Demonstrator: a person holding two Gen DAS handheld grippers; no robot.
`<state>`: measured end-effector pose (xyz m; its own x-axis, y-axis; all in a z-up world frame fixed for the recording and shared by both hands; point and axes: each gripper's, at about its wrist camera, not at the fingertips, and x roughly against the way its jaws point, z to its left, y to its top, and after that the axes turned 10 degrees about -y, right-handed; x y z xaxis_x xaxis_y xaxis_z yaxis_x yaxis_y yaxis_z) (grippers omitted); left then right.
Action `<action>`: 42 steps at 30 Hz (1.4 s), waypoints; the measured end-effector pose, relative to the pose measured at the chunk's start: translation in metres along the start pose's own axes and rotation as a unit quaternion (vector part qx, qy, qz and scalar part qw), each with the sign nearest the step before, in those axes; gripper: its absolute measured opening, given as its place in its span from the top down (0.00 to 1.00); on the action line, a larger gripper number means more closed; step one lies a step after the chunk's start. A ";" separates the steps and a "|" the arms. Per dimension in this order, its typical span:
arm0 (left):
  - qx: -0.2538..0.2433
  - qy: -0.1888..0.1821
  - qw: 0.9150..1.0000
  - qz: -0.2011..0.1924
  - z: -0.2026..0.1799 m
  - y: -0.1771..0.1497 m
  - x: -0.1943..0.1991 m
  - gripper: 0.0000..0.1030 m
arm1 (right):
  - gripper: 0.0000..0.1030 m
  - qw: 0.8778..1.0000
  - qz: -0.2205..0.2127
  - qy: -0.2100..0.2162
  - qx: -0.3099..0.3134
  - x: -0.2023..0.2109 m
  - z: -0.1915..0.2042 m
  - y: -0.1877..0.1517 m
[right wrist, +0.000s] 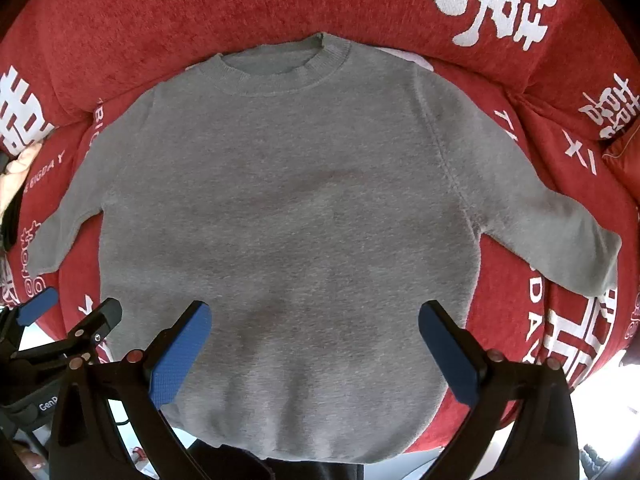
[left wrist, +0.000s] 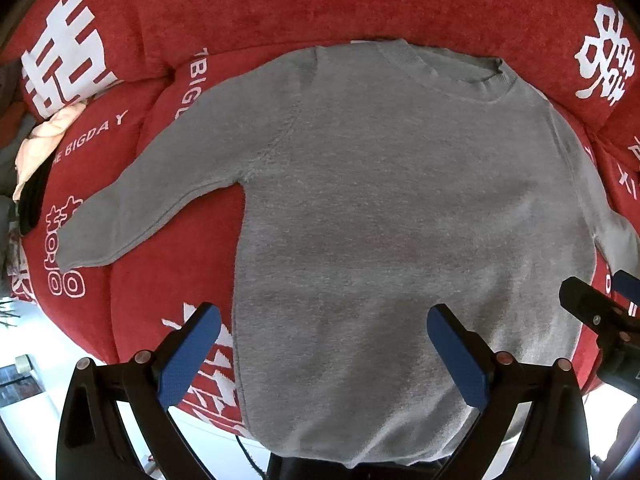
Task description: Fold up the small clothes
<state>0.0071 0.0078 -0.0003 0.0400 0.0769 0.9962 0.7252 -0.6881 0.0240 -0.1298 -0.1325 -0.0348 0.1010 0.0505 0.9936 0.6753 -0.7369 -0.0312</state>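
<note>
A red cover [left wrist: 248, 12] printed with large white characters and the words "THE BIGDAY" spreads under everything, rising into a padded back ahead of both grippers. Far off to the left of the left gripper [left wrist: 324, 334], a peach-coloured cloth [left wrist: 44, 140] and something black lie bunched at the cover's edge. Nothing stands between either gripper and the garment.

The grey sweater [left wrist: 400, 208] lies flat and face up on the cover, collar pointing away, hem nearest the grippers, both sleeves spread outward and angled down. The left gripper hangs just above the hem's left part with its blue-padded jaws wide apart and nothing between them; its left finger is over the red cover beside the sweater's side edge, its right finger over the grey body. The right gripper [right wrist: 314, 330] hangs likewise wide and empty above the hem's right part, both fingers over grey cloth. The two grippers sit side by side, near each other.
</note>
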 end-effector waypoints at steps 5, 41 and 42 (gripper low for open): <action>0.004 0.004 1.000 -0.001 0.002 -0.001 0.000 0.00 | 0.00 1.000 0.000 -0.001 0.001 0.000 0.001 0.000; 0.023 -0.004 1.000 -0.013 0.029 -0.001 -0.004 0.00 | 0.00 1.000 0.000 -0.027 0.010 0.002 0.016 0.003; 0.027 -0.007 1.000 -0.011 0.031 0.000 -0.005 0.00 | 0.00 1.000 -0.001 -0.027 0.009 0.003 0.017 0.004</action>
<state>0.0287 0.0299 -0.0075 0.0332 0.1016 0.9943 0.7615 -0.6469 0.0407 -0.1149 -0.1238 -0.0341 0.1391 0.0886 0.9863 0.6889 -0.7242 -0.0321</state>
